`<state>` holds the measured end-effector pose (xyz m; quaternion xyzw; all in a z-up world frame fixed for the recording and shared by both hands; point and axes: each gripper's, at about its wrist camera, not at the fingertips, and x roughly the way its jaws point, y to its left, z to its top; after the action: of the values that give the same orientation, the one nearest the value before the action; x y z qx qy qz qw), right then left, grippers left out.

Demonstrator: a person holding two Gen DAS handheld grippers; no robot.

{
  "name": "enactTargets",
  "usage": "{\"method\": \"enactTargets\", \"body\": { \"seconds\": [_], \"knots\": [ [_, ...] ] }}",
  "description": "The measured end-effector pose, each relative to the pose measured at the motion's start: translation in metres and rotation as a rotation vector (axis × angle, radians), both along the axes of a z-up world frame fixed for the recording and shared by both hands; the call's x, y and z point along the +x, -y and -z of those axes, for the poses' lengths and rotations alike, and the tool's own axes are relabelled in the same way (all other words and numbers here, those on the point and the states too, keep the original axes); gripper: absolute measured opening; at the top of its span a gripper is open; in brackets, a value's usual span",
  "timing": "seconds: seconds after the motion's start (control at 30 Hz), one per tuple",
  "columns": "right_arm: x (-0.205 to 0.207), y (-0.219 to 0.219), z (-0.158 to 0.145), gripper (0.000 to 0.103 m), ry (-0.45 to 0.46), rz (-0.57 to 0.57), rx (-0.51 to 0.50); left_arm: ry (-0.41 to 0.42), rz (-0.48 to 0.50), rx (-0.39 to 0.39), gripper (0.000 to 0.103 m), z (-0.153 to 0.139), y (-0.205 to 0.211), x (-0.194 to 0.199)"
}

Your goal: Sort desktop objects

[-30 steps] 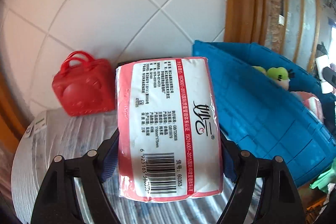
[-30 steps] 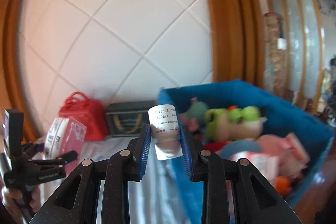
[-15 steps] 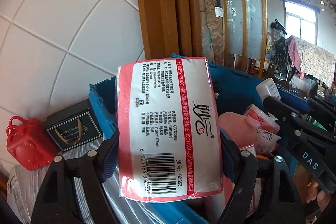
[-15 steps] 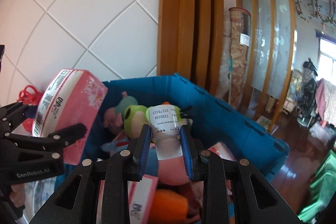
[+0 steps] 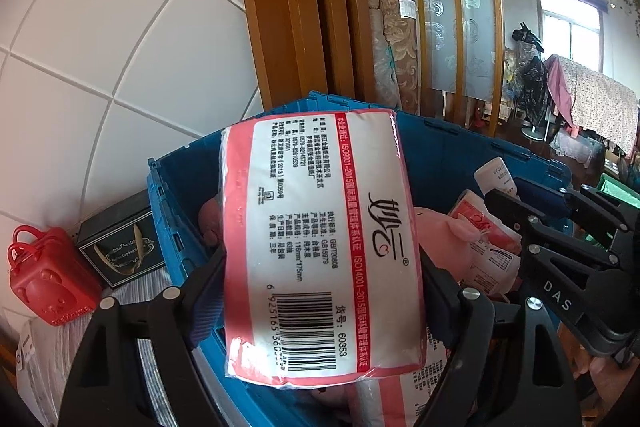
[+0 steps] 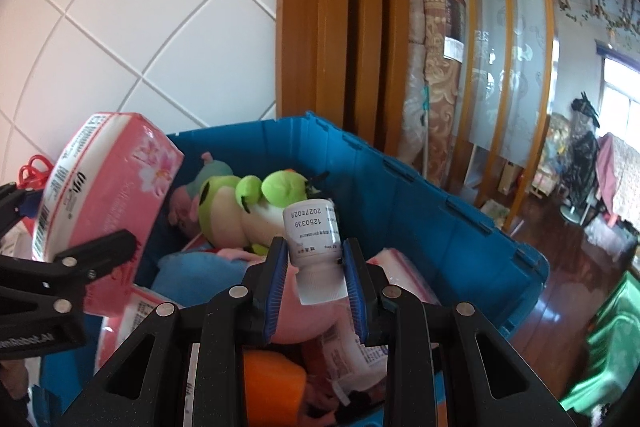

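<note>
Holding the pink-and-white plastic-wrapped tissue pack in my left gripper, I see its jaws have just been easing apart — pack between them, pads touching. A second ago it hung over the striped cloth; now it sits above the blue plastic crate. My right gripper pinches the small white bottle over the crate too — both look ready to drop.

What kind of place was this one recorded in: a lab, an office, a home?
Most likely a lived-in home. A blue crate holds plush toys, rolled carpets lean by a wooden frame, and cloth is draped near a window. Nothing suggests a lab.
</note>
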<state>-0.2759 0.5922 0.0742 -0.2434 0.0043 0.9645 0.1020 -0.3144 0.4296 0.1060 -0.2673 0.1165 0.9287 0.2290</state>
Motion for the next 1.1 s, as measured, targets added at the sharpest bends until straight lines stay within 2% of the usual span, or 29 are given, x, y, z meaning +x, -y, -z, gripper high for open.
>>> {"method": "enactTargets", "body": {
  "seconds": [0.13,0.2,0.23,0.27,0.33,0.57,0.83,0.97,1.1],
  "knots": [
    [-0.001,-0.002,0.005,0.028,0.008,0.043,0.03,-0.009,-0.011,0.011,0.086,0.001,0.004,0.003],
    [0.0,-0.002,0.005,0.033,0.004,0.053,0.038,-0.041,-0.025,0.017,0.094,-0.002,0.001,0.007],
    [0.001,-0.001,0.005,0.048,0.002,0.055,0.041,-0.053,-0.028,0.021,0.097,-0.004,0.003,0.01],
    [0.003,0.0,0.004,0.073,-0.002,0.055,0.044,-0.06,-0.03,0.026,0.1,-0.006,0.003,0.011],
    [0.007,0.001,0.0,0.1,-0.015,0.059,0.051,-0.078,-0.041,0.041,0.1,-0.01,0.009,0.016],
    [0.033,0.017,-0.016,0.103,-0.065,0.056,0.095,-0.088,-0.082,0.096,0.101,-0.021,0.035,0.034],
    [0.07,0.043,-0.028,0.103,-0.073,0.046,0.049,-0.216,-0.128,0.191,0.103,-0.037,0.081,0.087],
    [0.085,0.058,-0.029,0.103,-0.045,0.055,0.009,-0.139,-0.148,0.164,0.103,-0.029,0.09,0.082],
    [0.098,0.075,-0.03,0.103,-0.024,0.09,0.032,-0.093,-0.153,0.209,0.103,-0.022,0.11,0.086]
  ]
}}
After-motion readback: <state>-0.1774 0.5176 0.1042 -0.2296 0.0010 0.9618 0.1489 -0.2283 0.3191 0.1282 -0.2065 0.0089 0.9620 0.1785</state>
